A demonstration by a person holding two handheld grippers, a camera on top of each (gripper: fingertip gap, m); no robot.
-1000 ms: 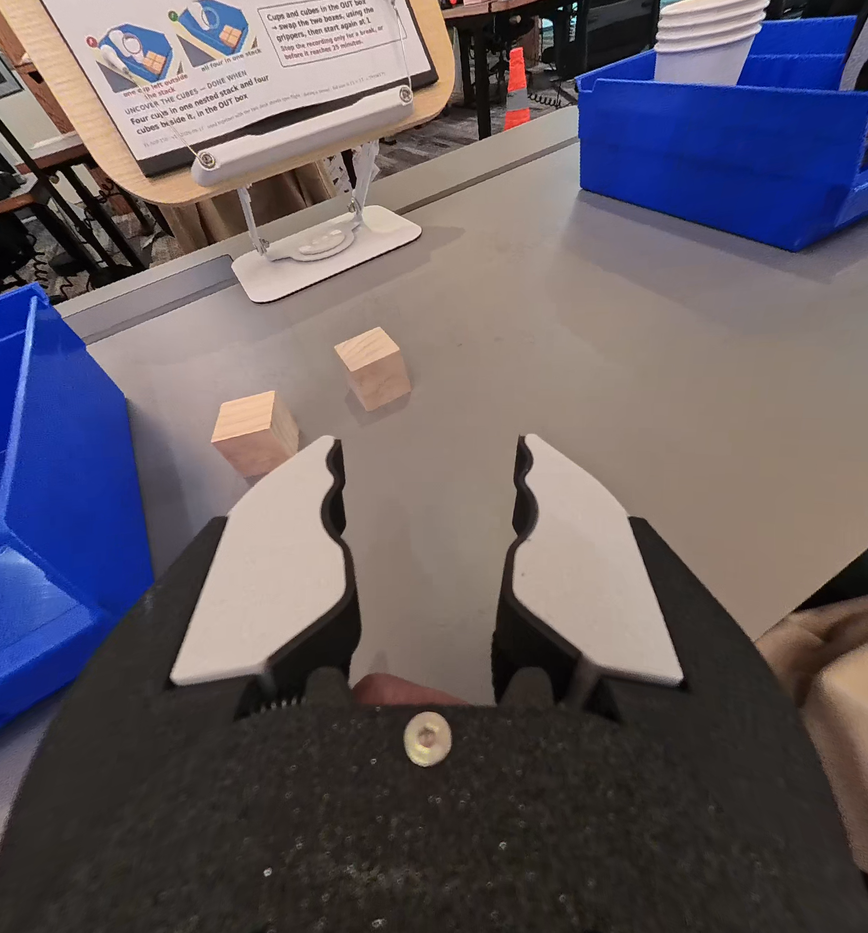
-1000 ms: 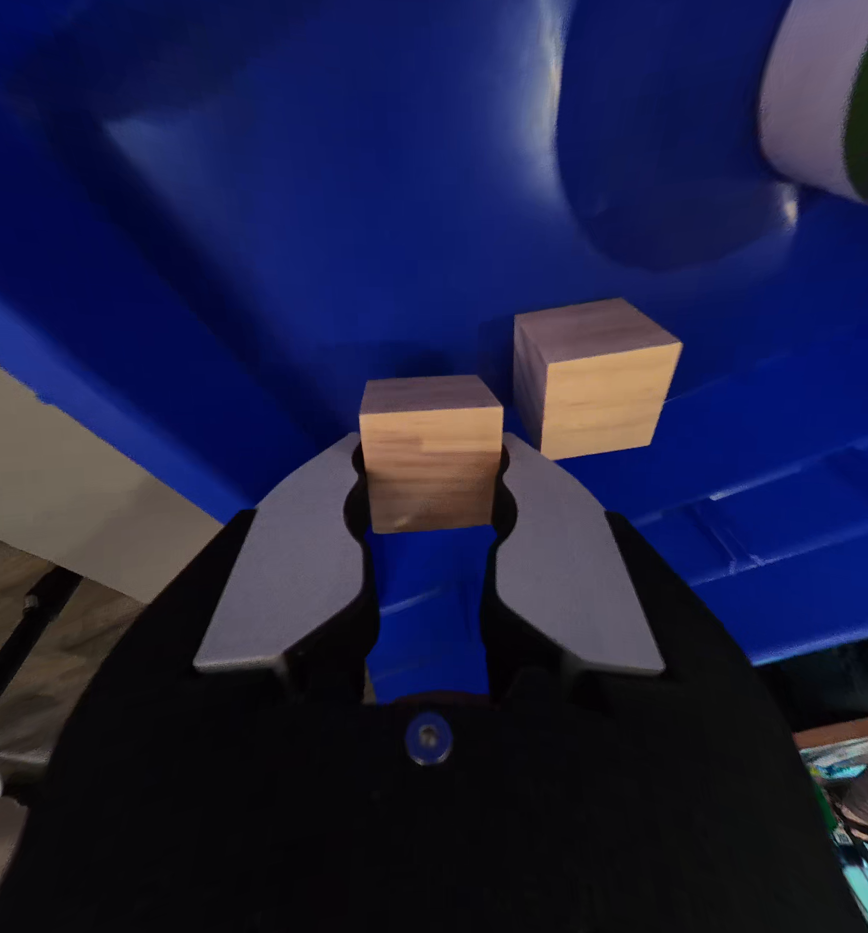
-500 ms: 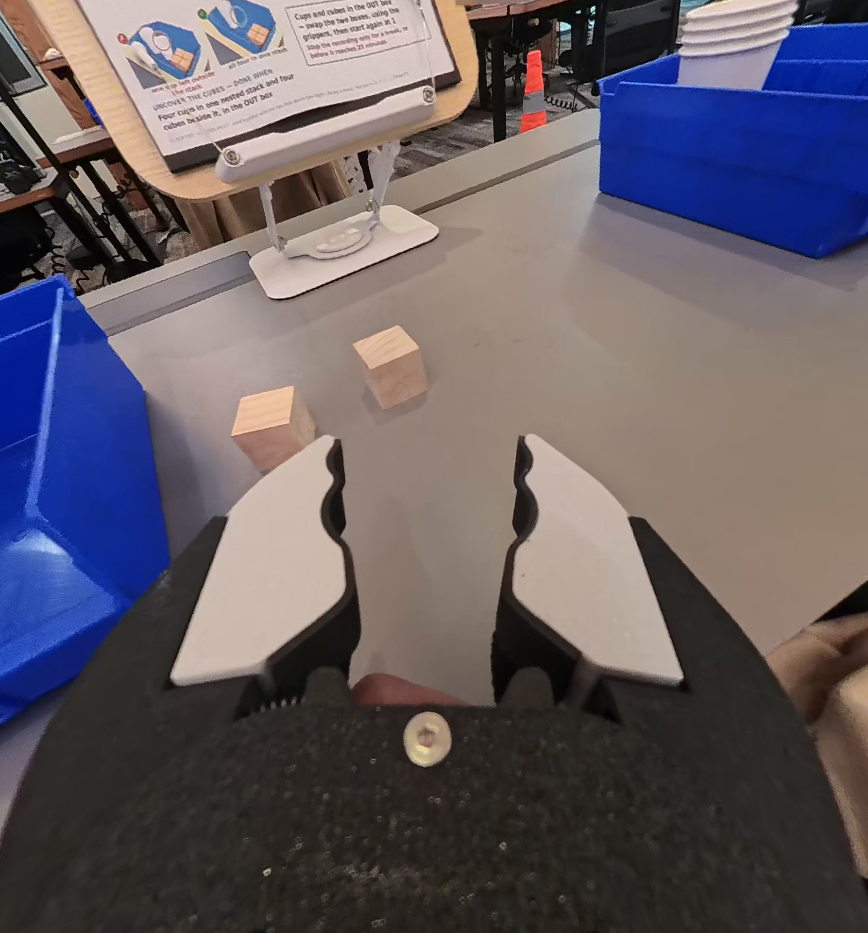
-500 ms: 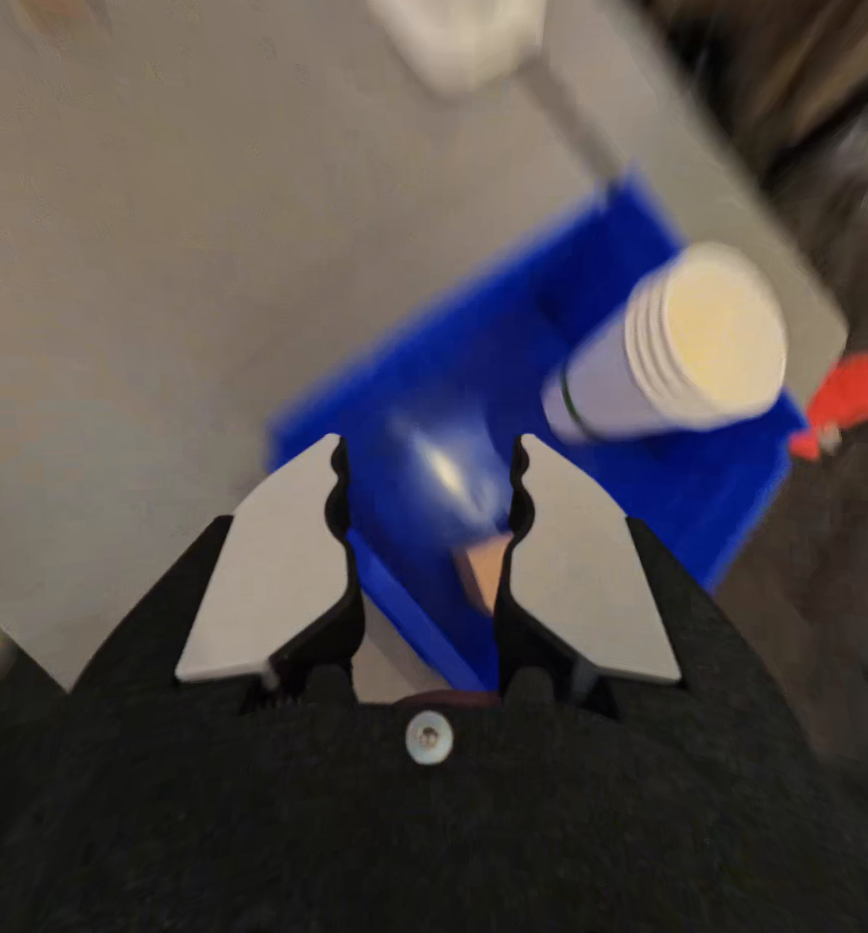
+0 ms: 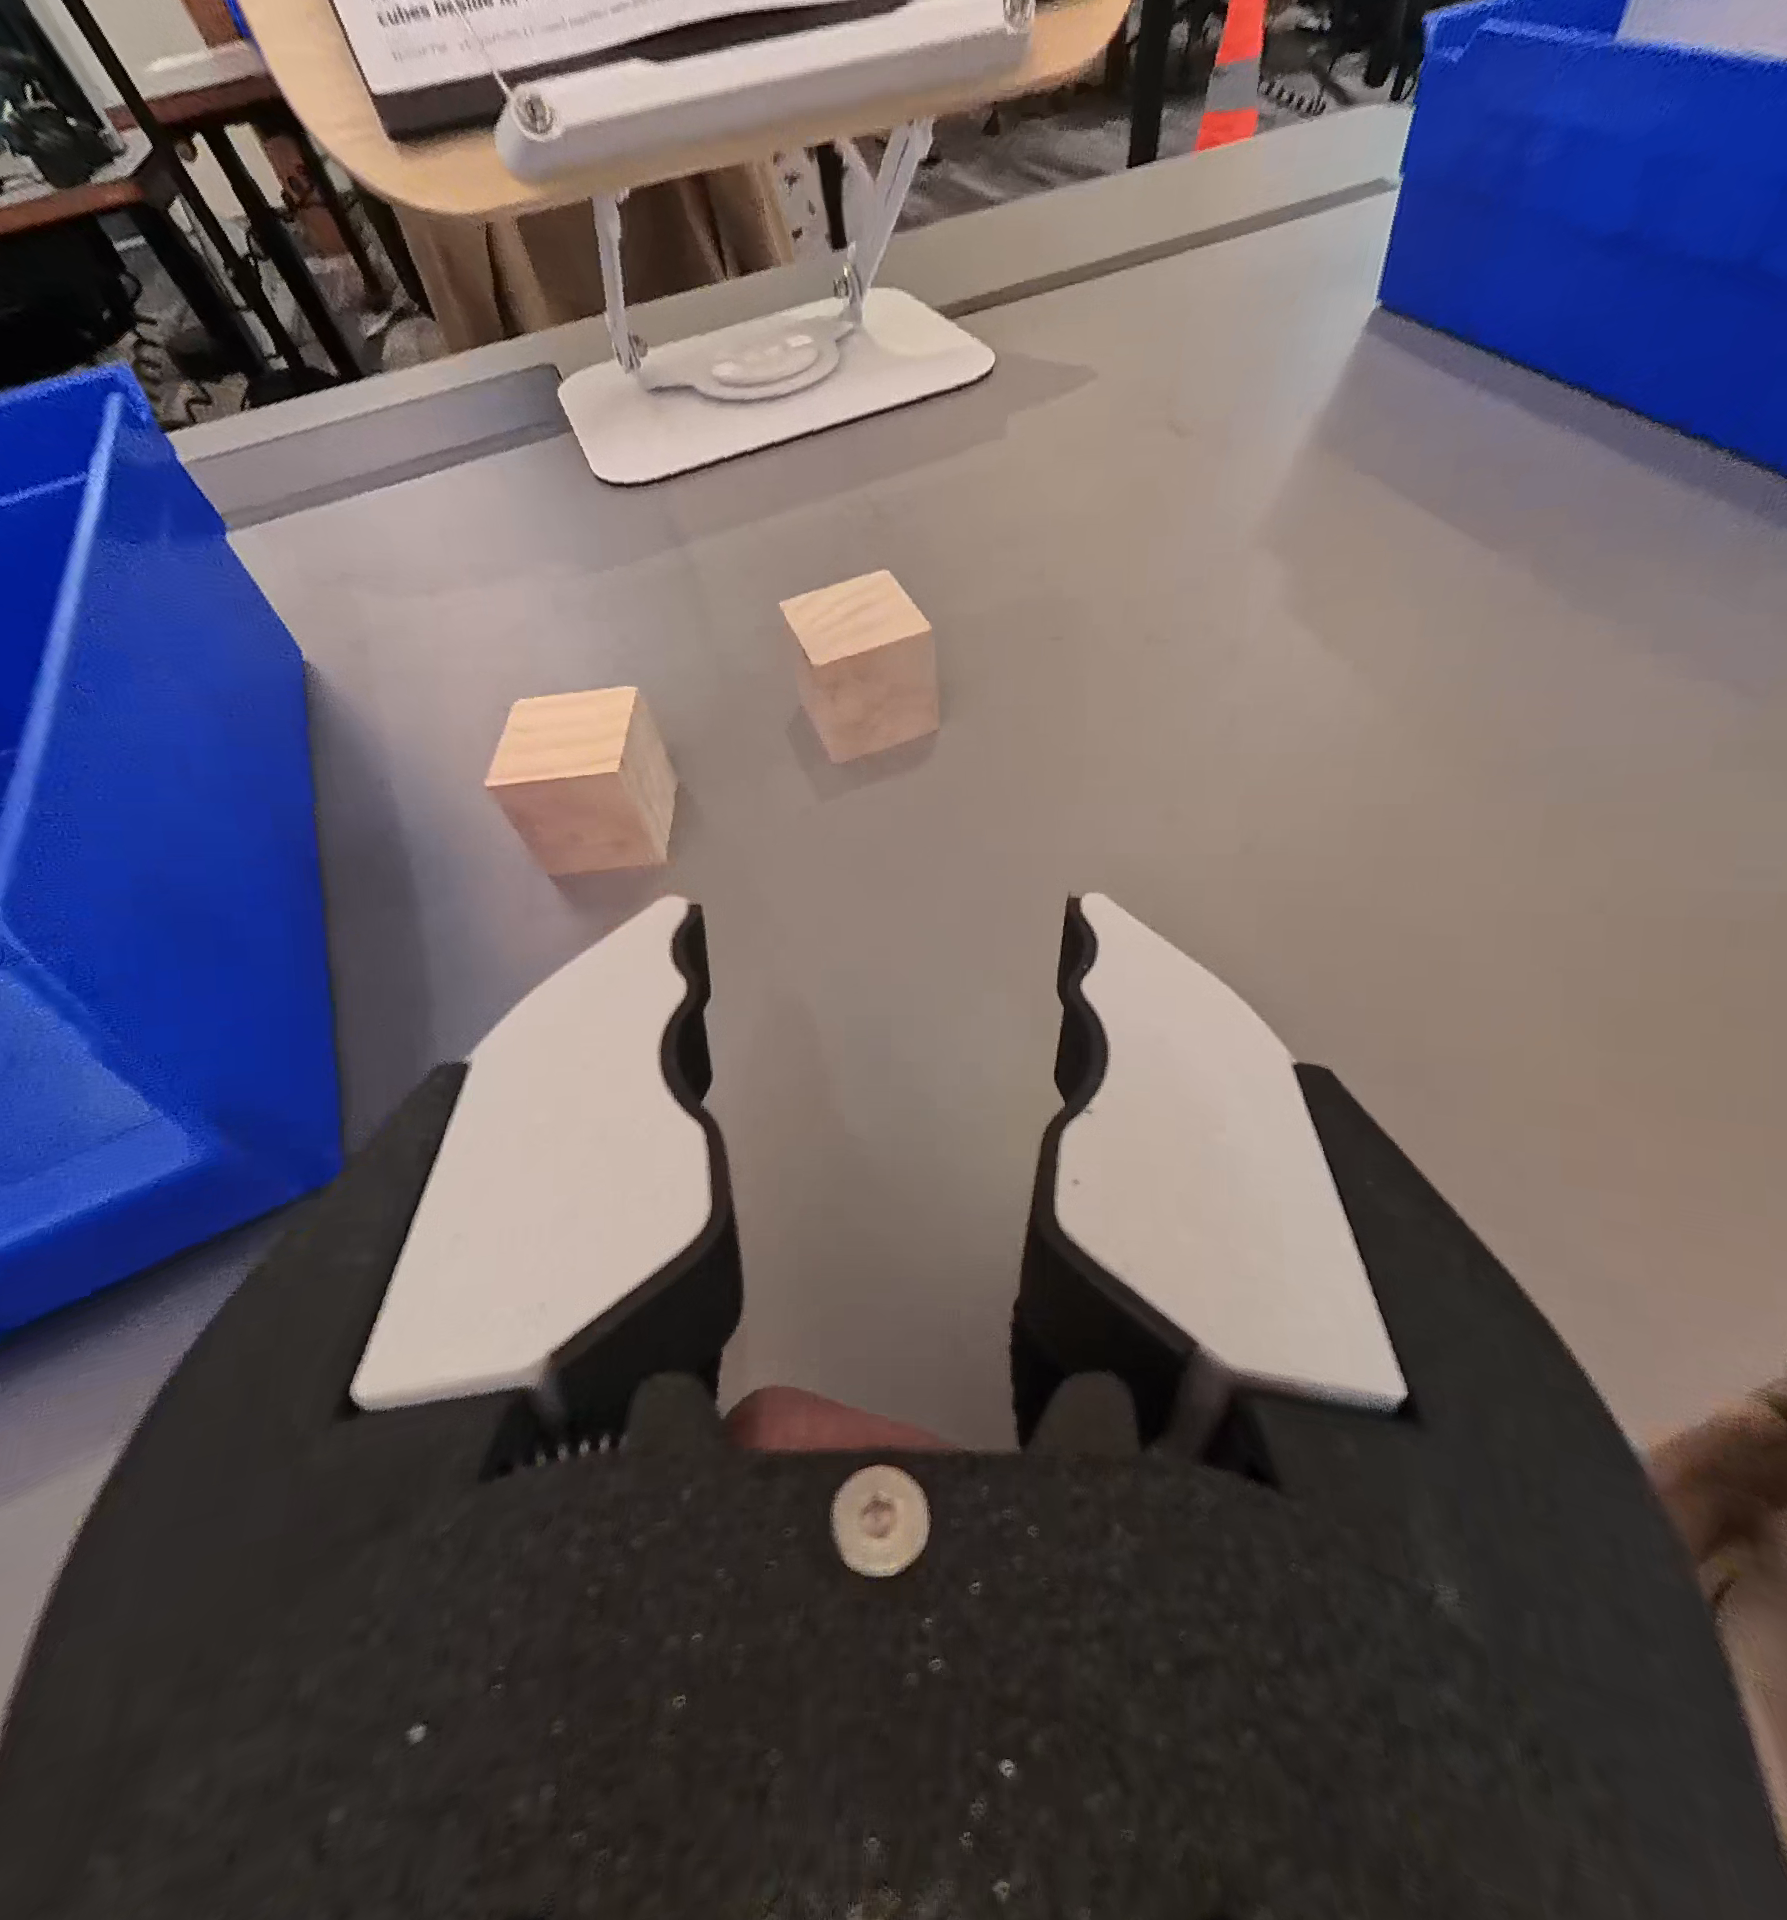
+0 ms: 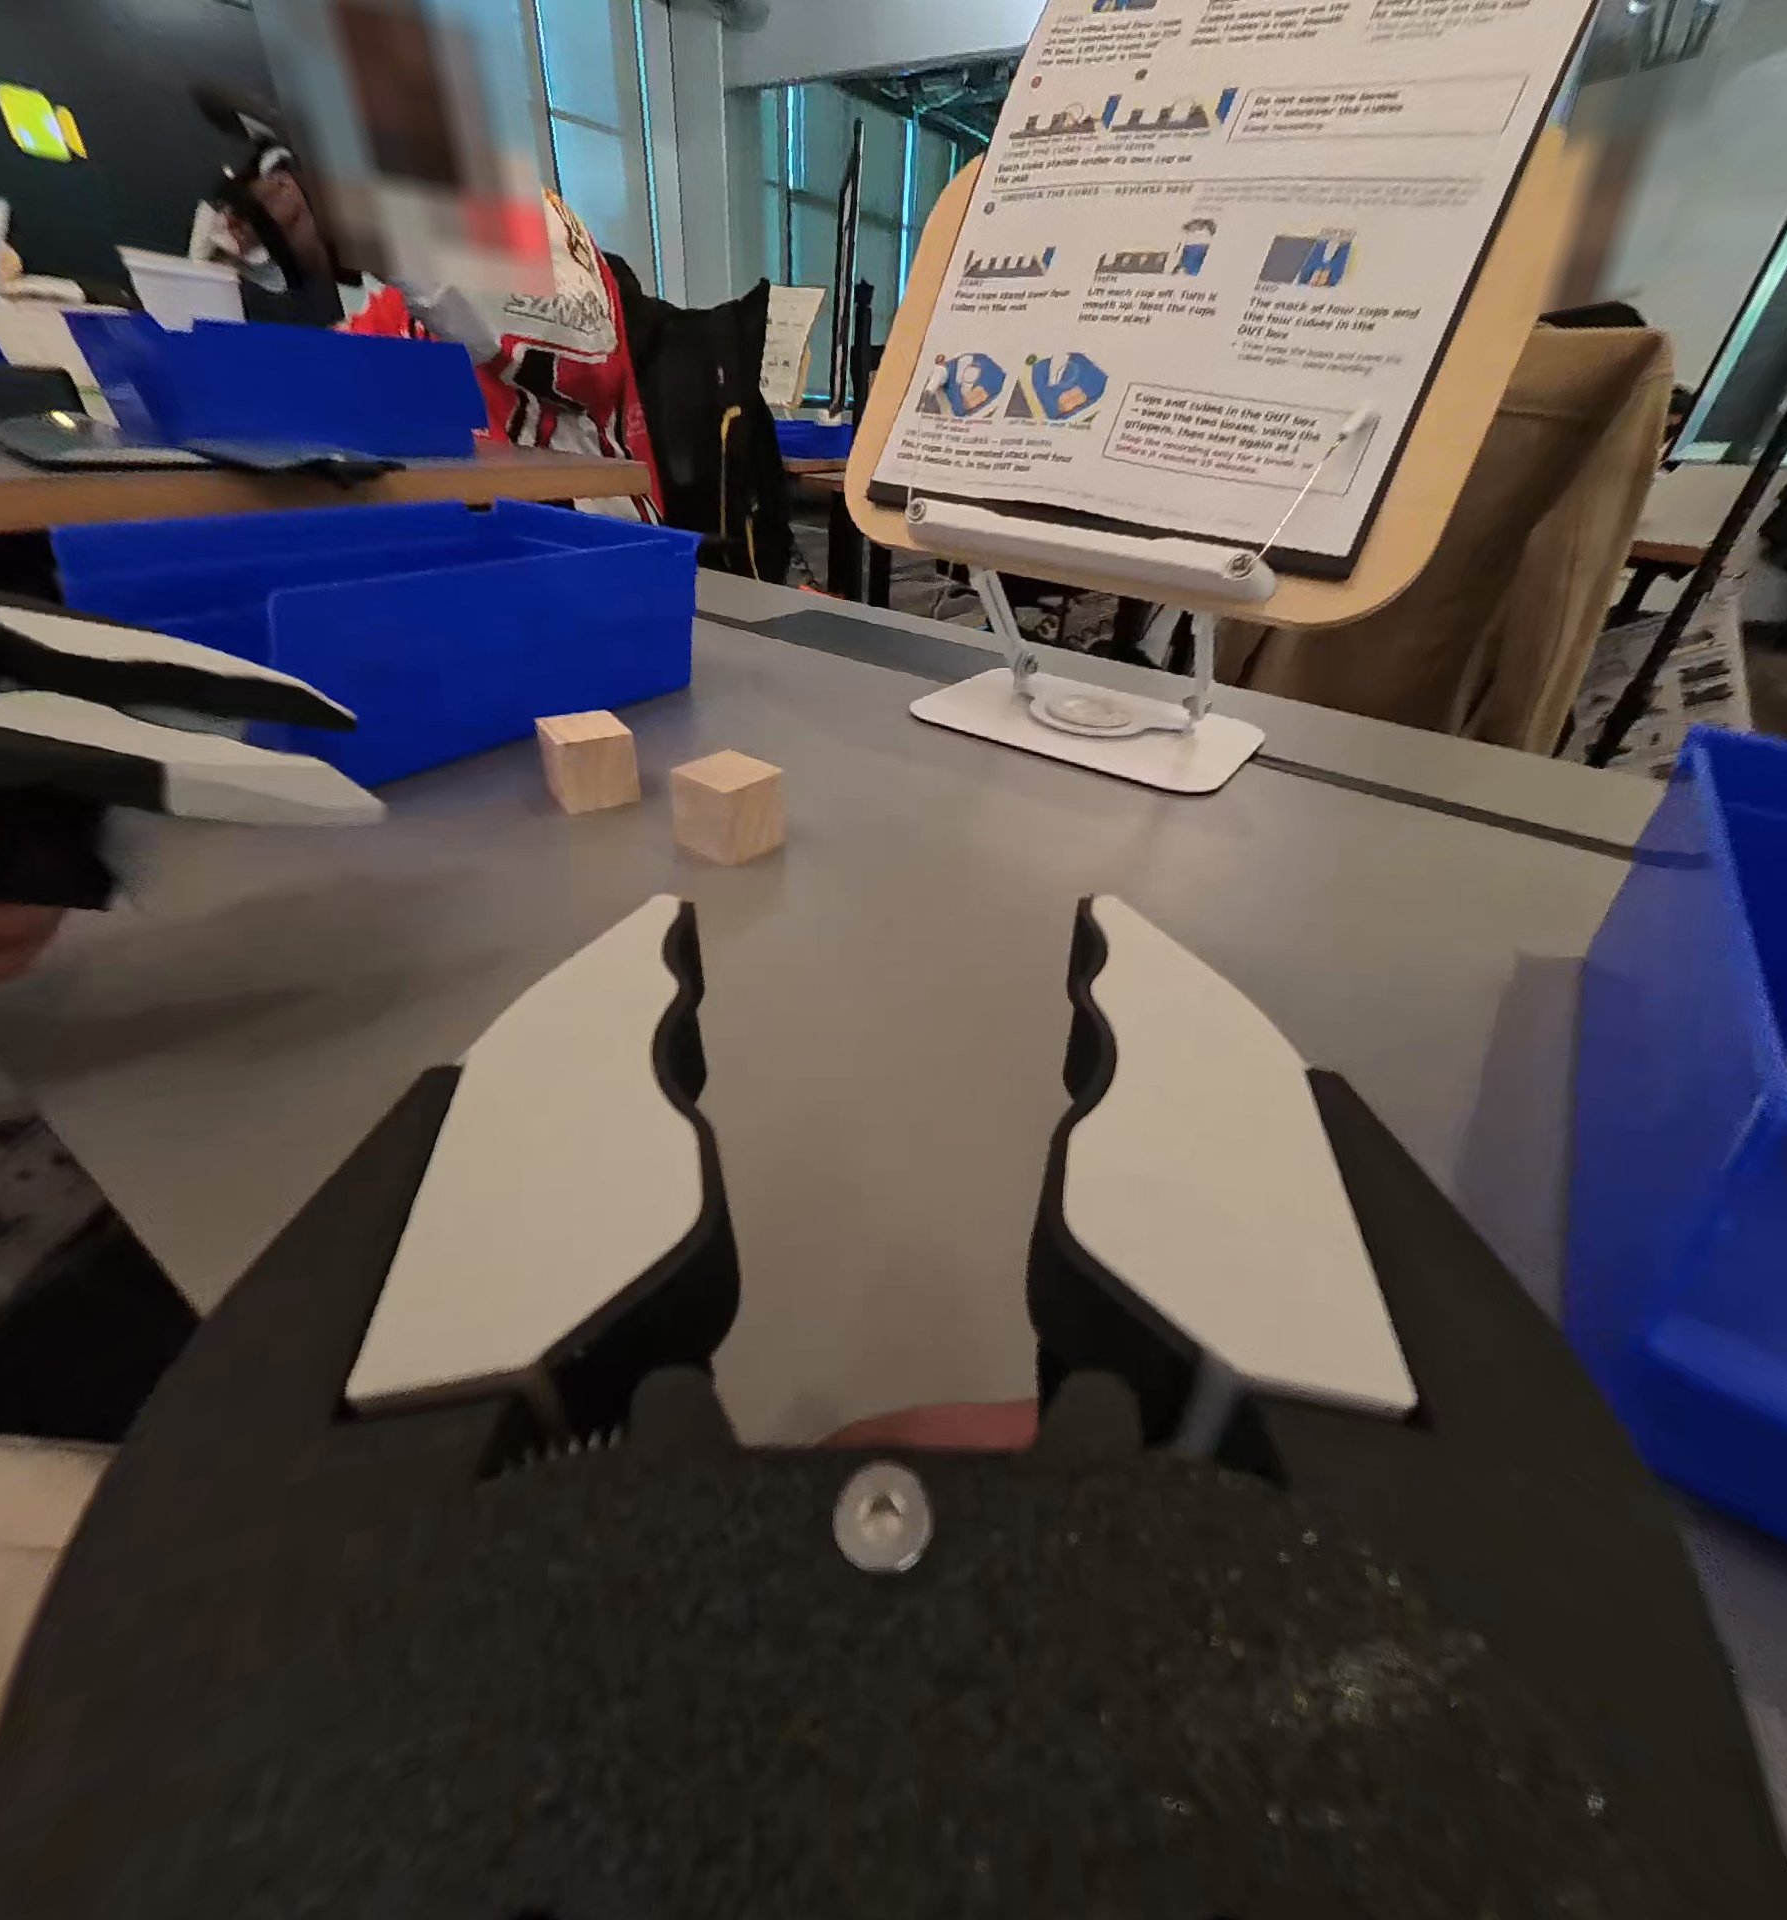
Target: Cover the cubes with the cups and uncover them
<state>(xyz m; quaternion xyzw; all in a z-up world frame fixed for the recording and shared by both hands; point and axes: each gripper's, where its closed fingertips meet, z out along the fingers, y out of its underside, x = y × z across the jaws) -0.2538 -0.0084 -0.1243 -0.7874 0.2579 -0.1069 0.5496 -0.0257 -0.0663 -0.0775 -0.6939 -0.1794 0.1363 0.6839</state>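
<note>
While both tools are hovering empty over the grey tabletop (image 5: 1284,831), two wooden cubes are sitting out in the open: the nearer cube (image 5: 582,795) just ahead of the left tool (image 5: 884,914), the farther cube (image 5: 860,665) a little beyond it and apart from it. The left tool is gaping wide with nothing between its fingers, and the right tool (image 6: 878,914) is likewise spread wide and holding nothing. No cups are showing clearly; they are probably lying in the blue bin on the right (image 6: 1720,1143), so more cubes or a cup likely need fetching from there. Whichever tool is reaching in should be going in wide over the bin wall, closing gently on a cup so the thin wall is not crushed. Each cube should be spaced well apart, so that cups are not colliding.
</note>
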